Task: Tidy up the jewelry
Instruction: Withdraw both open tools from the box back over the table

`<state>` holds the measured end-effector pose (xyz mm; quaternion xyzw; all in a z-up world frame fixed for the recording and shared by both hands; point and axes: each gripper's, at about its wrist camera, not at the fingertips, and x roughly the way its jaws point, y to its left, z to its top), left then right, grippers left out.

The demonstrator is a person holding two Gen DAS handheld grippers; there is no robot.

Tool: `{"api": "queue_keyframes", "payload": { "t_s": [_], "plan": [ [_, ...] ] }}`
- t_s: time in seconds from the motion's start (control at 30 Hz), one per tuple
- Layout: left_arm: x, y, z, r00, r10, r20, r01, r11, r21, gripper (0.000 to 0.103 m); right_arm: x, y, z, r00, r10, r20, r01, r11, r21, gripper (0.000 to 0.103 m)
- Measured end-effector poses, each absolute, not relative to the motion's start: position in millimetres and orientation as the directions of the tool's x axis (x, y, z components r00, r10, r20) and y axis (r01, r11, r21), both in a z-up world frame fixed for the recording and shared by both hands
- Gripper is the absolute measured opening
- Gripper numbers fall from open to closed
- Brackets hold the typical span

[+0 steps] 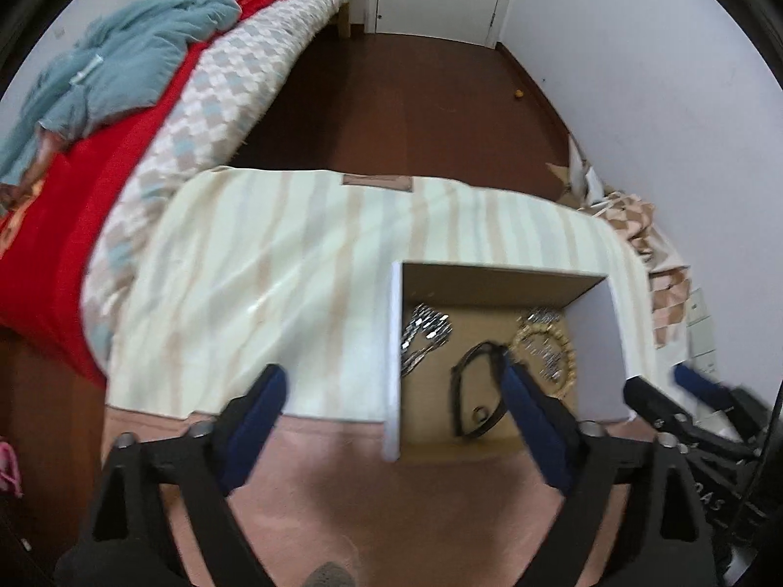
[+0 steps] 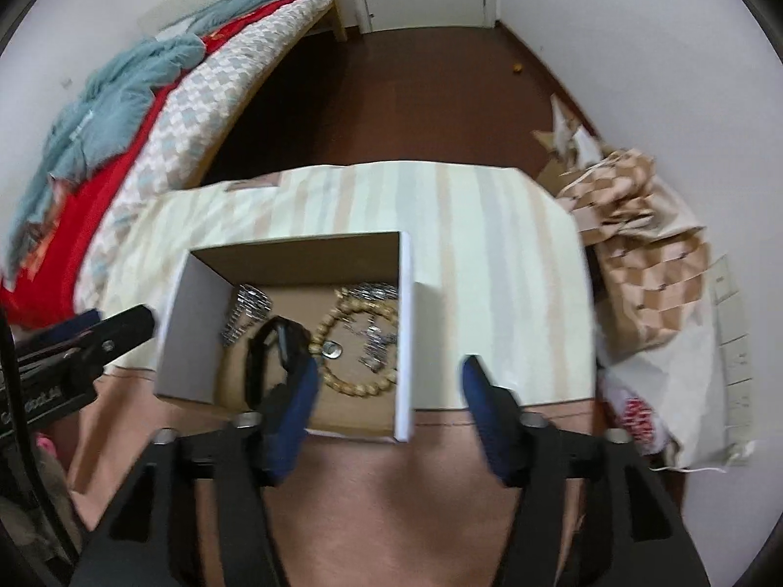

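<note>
An open white cardboard box (image 1: 395, 362) (image 2: 405, 342) stands on a striped cloth. Inside lie a gold bead bracelet (image 1: 567, 347) (image 2: 342, 384), silver chain pieces (image 1: 423, 330) (image 2: 247, 310) and a black strap (image 1: 462, 391) (image 2: 257, 367). My left gripper (image 1: 391, 386) is open and empty, straddling the box's left wall. My right gripper (image 2: 389, 381) is open and empty, straddling the box's right wall. The right gripper also shows in the left wrist view (image 1: 660, 386), and the left gripper in the right wrist view (image 2: 122, 323).
The striped cloth (image 1: 274, 264) (image 2: 489, 225) covers a low table. A bed with red and blue-grey bedding (image 1: 122, 112) (image 2: 122, 112) lies left. Checked paper bags (image 2: 651, 264) sit on the dark floor at right, against the white wall.
</note>
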<state>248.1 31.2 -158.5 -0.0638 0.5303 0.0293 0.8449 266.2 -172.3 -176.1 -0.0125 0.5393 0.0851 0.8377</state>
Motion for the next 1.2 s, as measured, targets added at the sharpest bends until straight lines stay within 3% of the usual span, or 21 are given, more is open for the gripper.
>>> {"api": "queue_keyframes", "payload": {
  "t_s": [0.1,0.2,1.2],
  "plan": [
    [238.3,28.7,-159.4,0.437,0.032,-0.899,-0.123,0.992,-0.025,0.102,258.5,-167.7,-174.6,0.405,0.097,-0.909,-0.16,0.986,0.034,0.096],
    [226.4,28.1,-152.4,0.451,0.055,-0.891,-0.125,0.992,-0.002,0.102,247.7,-167.0,-165.9,0.422,0.058,-0.905,-0.152,0.988,-0.008,0.1],
    [51.2,7.0,23.6,0.697,0.086,-0.712,-0.126,0.992,-0.003,0.102,50.8,-199.0,49.7,0.716,0.064,-0.695,-0.098,0.995,-0.009,0.101]
  ]
}}
